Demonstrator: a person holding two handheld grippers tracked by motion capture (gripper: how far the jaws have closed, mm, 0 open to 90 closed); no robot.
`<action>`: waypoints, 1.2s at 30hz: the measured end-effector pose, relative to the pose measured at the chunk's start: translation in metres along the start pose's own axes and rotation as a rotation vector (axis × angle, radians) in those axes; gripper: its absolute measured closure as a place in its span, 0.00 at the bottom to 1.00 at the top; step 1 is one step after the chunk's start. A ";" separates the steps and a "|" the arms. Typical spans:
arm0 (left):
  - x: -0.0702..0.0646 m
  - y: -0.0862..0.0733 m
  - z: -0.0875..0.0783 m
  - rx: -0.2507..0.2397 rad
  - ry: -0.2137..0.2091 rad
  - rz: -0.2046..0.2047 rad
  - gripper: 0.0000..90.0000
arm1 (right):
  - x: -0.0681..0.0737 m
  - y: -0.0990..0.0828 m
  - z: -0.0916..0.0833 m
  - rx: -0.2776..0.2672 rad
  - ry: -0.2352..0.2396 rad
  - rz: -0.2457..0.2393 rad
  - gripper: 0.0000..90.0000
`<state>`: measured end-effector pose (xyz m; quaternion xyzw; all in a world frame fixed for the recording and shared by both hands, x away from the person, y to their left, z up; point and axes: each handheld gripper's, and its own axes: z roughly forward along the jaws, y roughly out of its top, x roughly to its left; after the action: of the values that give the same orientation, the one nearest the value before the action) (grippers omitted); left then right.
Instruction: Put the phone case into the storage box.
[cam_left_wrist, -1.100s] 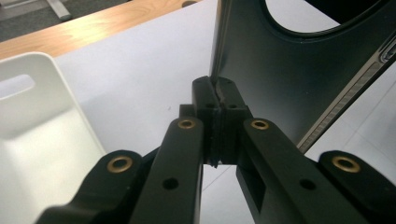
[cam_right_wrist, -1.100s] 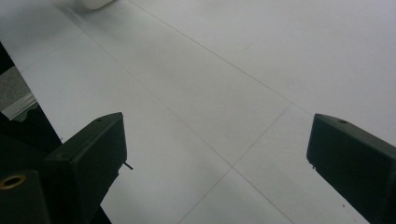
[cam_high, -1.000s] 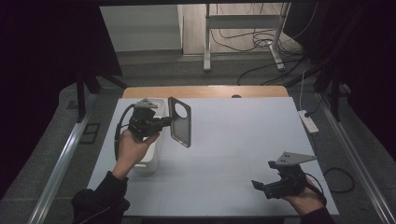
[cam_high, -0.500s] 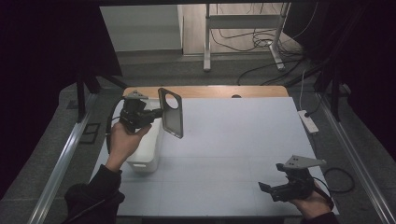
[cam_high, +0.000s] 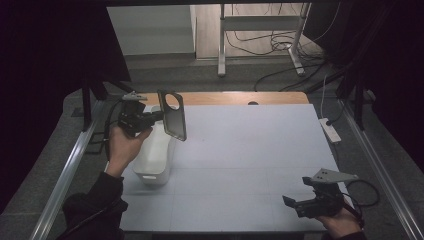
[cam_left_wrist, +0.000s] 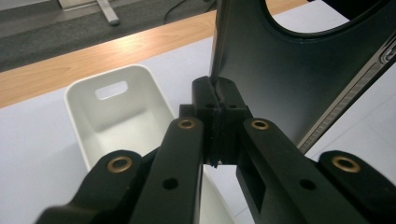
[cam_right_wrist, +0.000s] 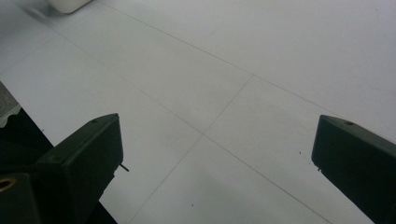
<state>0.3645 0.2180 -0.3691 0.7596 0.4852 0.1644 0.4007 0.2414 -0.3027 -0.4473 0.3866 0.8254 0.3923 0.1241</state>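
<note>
Fingers (cam_left_wrist: 219, 100) of my left gripper (cam_high: 150, 119) clamped tight on dark phone case (cam_high: 173, 114), held upright just above white bin (cam_high: 152, 155). Right gripper (cam_high: 300, 204) fingers wide apart w/ nothing between, low over counter (cam_high: 250, 150), well apart from bin.

We see a white table surface (cam_high: 250, 160) with faint seam lines crossing it, and a strip of bare wood (cam_high: 235, 98) along its far edge. A small dark mark (cam_high: 253, 103) sits on that wood strip. At the table's right edge lies a white power strip (cam_high: 330, 130), its cord running back toward the floor. Metal rails run along both sides: 1 at the left (cam_high: 65, 175), 1 at the right (cam_high: 380, 165). Beyond the table stands a grey metal frame (cam_high: 260, 30) on 2 legs, with loose dark cables (cam_high: 275, 47) scattered on the floor around it. Black curtains (cam_high: 45, 60) hang at the left.
</note>
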 end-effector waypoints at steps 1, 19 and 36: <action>0.002 0.000 0.000 0.000 0.004 -0.001 0.99 | 0.000 -0.001 -0.001 0.000 -0.001 0.004 0.03; 0.022 0.005 0.003 0.001 0.068 -0.031 0.99 | -0.004 -0.012 -0.017 -0.023 -0.026 0.039 0.02; 0.039 0.009 0.010 -0.008 0.110 -0.071 0.99 | -0.005 -0.013 -0.018 -0.030 -0.028 0.041 0.02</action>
<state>0.3954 0.2452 -0.3737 0.7301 0.5326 0.1934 0.3820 0.2285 -0.3211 -0.4458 0.4070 0.8095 0.4015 0.1334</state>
